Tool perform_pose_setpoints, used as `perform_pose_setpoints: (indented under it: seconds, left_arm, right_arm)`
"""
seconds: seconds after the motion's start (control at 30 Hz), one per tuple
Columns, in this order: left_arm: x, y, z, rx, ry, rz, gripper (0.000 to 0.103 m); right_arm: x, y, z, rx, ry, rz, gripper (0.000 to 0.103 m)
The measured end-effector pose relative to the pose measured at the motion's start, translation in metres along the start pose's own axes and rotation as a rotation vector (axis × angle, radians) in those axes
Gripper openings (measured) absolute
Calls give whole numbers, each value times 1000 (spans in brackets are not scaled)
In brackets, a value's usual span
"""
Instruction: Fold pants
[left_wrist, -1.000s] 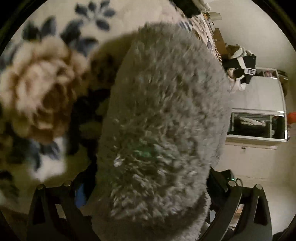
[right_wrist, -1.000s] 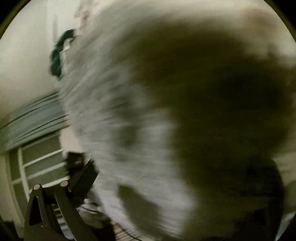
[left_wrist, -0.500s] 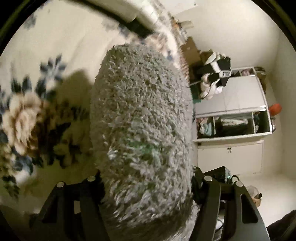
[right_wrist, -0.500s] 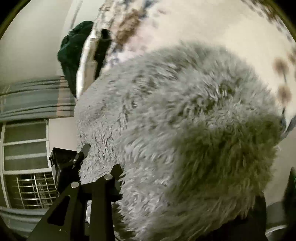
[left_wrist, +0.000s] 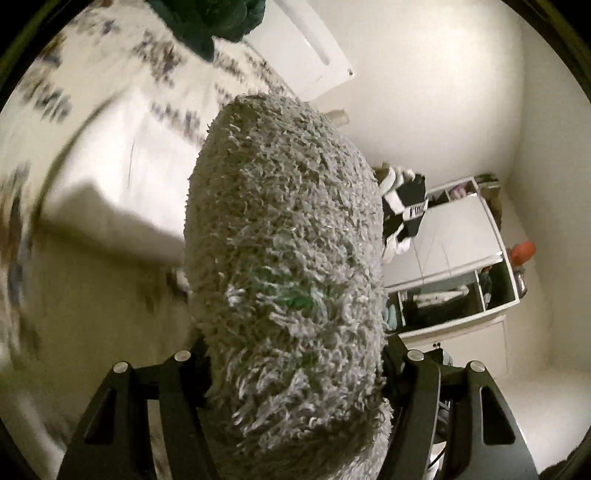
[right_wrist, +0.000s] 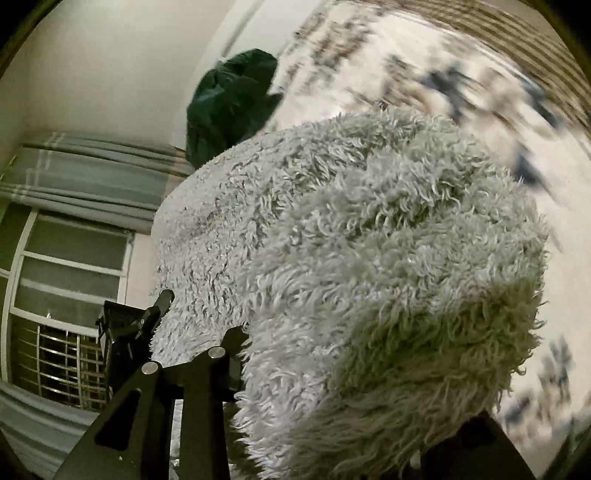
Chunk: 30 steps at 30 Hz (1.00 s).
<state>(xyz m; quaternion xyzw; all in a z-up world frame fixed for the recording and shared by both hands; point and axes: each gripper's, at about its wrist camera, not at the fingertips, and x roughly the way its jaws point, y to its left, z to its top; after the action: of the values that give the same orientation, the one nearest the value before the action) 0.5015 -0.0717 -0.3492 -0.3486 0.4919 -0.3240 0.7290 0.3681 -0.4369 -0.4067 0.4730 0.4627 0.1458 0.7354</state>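
Over a floral bedspread (left_wrist: 110, 155), both grippers (left_wrist: 291, 373) (right_wrist: 332, 369) clamp fuzzy grey pants (left_wrist: 284, 258) running lengthwise away.

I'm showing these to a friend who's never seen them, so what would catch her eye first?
The shaggy grey pants fill the middle of both views, bunched between the fingers of the left gripper and, in the right wrist view, the right gripper. Behind them lies a pale flowered bedspread with a dark green bundle near the wall, and an open white cabinet stands at the right of the left wrist view.
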Motion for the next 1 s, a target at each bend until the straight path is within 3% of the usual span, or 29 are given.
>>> perform_pose_setpoints:
  seconds: [0.2, 0.27, 0.33, 0.37, 0.43, 0.5, 0.57, 0.77, 0.87, 0.93, 1.0]
  left_arm:
    - [26, 60, 118, 9, -6, 23, 63]
    - [38, 88, 138, 12, 8, 65, 63]
    - [52, 122, 159, 13, 40, 154, 63]
    - [57, 139, 162, 15, 61, 203, 63]
    - [61, 164, 159, 7, 67, 221, 66]
    - [57, 170, 155, 8, 62, 200, 66]
    - [53, 167, 149, 19, 58, 208, 68]
    - [43, 150, 143, 37, 60, 270, 70]
    - [38, 134, 143, 40, 59, 358, 71]
    - [31, 116, 137, 76, 51, 448, 86]
    - [23, 90, 129, 164, 37, 537, 93]
  right_arm:
    - [123, 37, 96, -28, -52, 4, 37]
    - [169, 34, 107, -32, -51, -9, 37]
    - [213, 27, 119, -25, -33, -37, 37]
    - [230, 21, 123, -10, -12, -61, 40]
    - [252, 5, 123, 39, 30, -71, 51]
    - [252, -1, 122, 58, 39, -46, 58]
    - [241, 2, 116, 40, 41, -76, 65]
    - [216, 8, 112, 0, 8, -218, 65]
    - [210, 14, 117, -17, 27, -273, 65]
    - [206, 27, 119, -62, 30, -346, 74]
    - [196, 40, 118, -106, 19, -427, 103]
